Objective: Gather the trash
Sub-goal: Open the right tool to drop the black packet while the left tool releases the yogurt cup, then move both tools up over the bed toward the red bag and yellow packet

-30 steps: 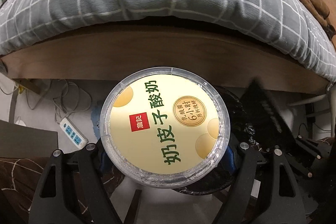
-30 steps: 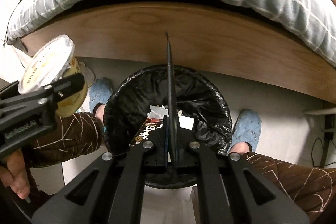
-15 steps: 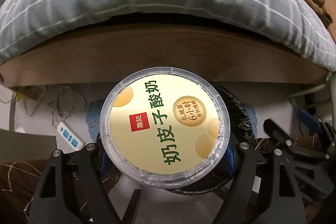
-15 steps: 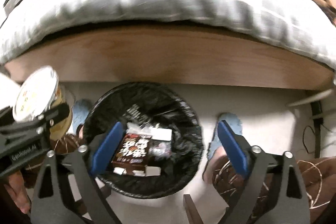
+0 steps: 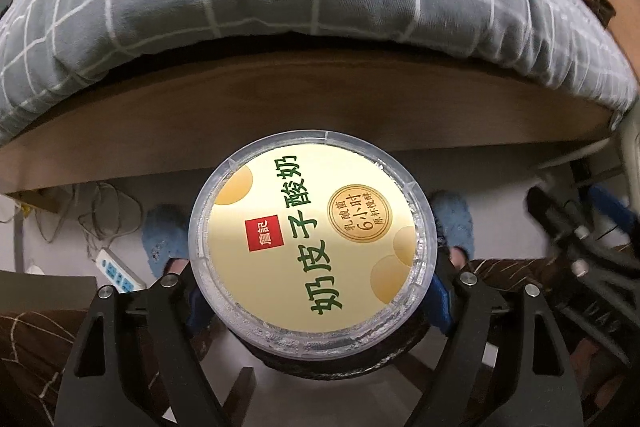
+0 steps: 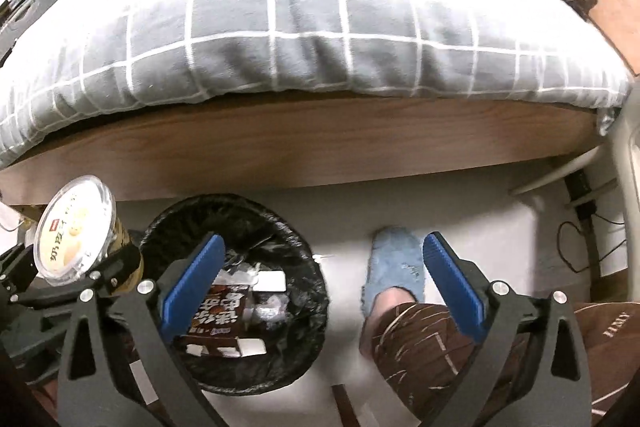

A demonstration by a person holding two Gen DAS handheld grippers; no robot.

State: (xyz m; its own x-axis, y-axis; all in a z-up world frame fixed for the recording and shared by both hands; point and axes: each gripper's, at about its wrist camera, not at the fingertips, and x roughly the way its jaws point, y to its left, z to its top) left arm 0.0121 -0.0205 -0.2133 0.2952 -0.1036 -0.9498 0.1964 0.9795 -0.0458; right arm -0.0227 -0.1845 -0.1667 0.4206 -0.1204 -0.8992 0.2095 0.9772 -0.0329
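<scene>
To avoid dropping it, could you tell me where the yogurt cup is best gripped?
Grip the yogurt cup on its side wall just under the lid, from two opposite sides: it is round, and the wider lid rim stops slipping.

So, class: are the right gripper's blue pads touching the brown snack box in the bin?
Apart. In the right wrist view the right gripper stands wide open and empty, above the bin; the brown snack box lies inside among the other trash.

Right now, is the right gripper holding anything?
No, in the right wrist view the right gripper has just opened wide, with nothing between its blue pads, only the trash bin and floor below.
</scene>
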